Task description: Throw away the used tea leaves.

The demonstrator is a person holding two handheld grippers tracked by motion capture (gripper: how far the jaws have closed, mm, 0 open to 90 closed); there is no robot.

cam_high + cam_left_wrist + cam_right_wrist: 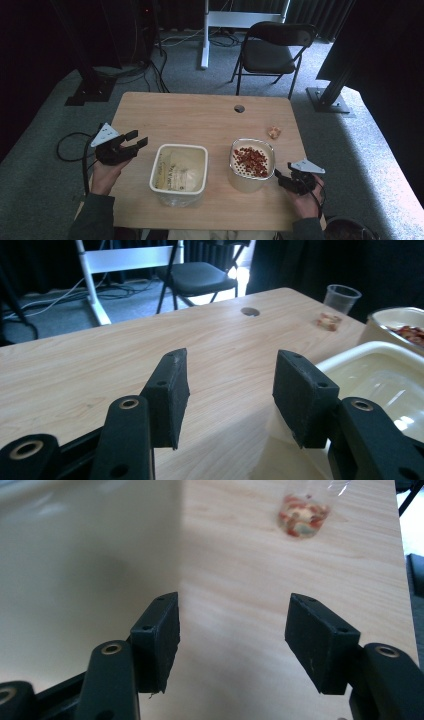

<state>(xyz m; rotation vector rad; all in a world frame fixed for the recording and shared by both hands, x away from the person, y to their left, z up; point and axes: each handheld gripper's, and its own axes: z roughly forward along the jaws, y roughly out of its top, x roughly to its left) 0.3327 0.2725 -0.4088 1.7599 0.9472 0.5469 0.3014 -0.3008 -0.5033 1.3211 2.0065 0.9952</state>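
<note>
On the tabletop (200, 117) two tubs sit side by side, and I take the work in hand to be something with them: the strainer tub (252, 164) holding red bits (251, 160), and to its left the square tub (179, 174) with what looks like pale liquid and a see-through bag or sheet inside. As far as I can judge, nothing is gripped or lifted yet. The red bits lie in the strainer insert, both tubs stand flat, and any lifting or pouring is left to do.

My right tool (284, 178) hovers just to the right of the strainer tub, its jaws spread wide and holding nothing; in the right gripper view the tub's pale wall (85, 565) sits right beside one of my jaws. My left tool (135, 143) hangs well to the left of the strainer tub, beyond the square tub, jaws likewise released and empty.

For room, I have bare wood behind the strainer tub, broken by a cable hole (239, 108) and a small cup (274, 132) with scraps in it, back and to the right. The tabletop's right edge runs close to the strainer tub, so my right tool has little margin there. The near edge is also close, just beyond both tubs, with my forearms over it.
</note>
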